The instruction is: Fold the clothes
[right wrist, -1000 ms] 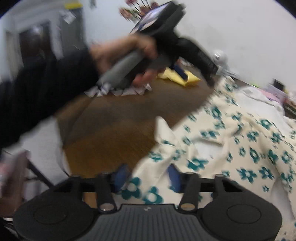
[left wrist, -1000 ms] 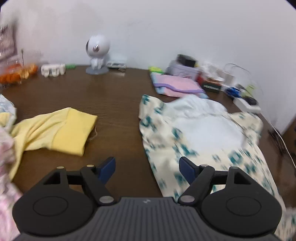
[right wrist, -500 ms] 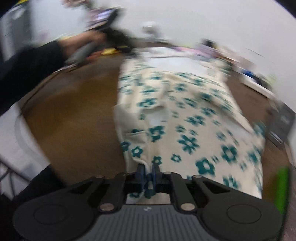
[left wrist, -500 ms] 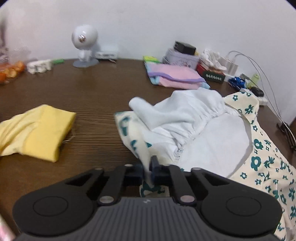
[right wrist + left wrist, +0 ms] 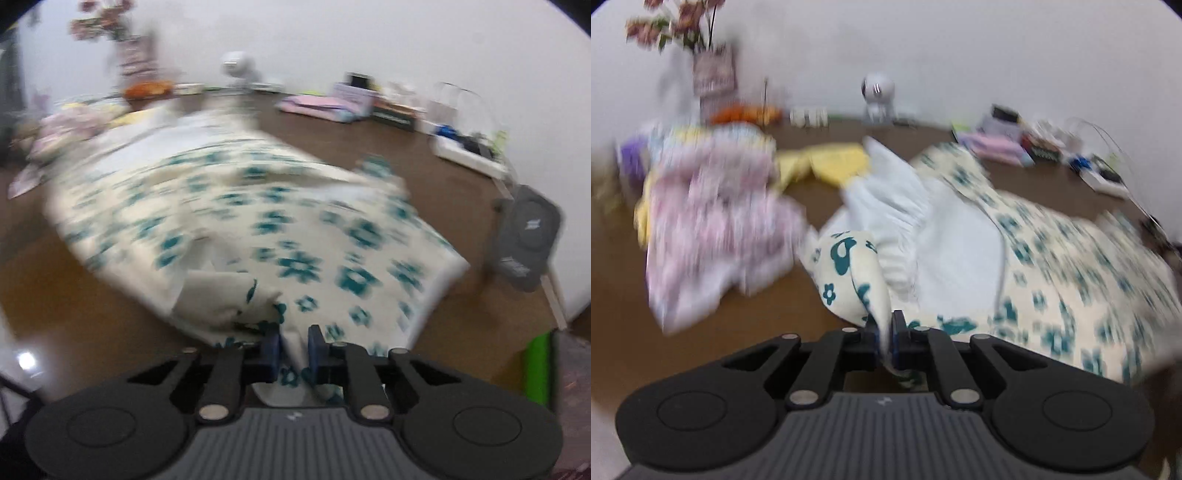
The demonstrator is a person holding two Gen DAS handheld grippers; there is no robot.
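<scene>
Left wrist view: left gripper (image 5: 885, 332) pinched narrow on a bunched edge of the floral dress (image 5: 1052, 258), cloth plainly between the pads, jaws easing open at this moment. Seen with the white figurine (image 5: 877, 94) as marker: dress in front of it and out to its right across the brown table (image 5: 628, 295), white lining turned up towards it. Yellow garment (image 5: 831, 162) in front of the figurine, just to its left; blurred pink pile (image 5: 713, 221) further left and nearer the camera. Judged as the spreading step, a stretch before any fold.

Right wrist view: right gripper (image 5: 293, 347) closed narrow on the opposite hem of the dress (image 5: 295, 221), fabric caught between the pads and a small flap doubled over just to their left. Dress running away from the pads towards the figurine (image 5: 236, 70) at the far wall, mostly flat, blurred.

Next move, as a guess: draw both held edges apart to flatten the ruffled lining end, lay down, then fold; worth firming the left pinch first.

Shown here only: the printed side laid out, a folded pink stack (image 5: 317, 105) right of the figurine. Shown only from the left: the lining and the crumpled end
</scene>
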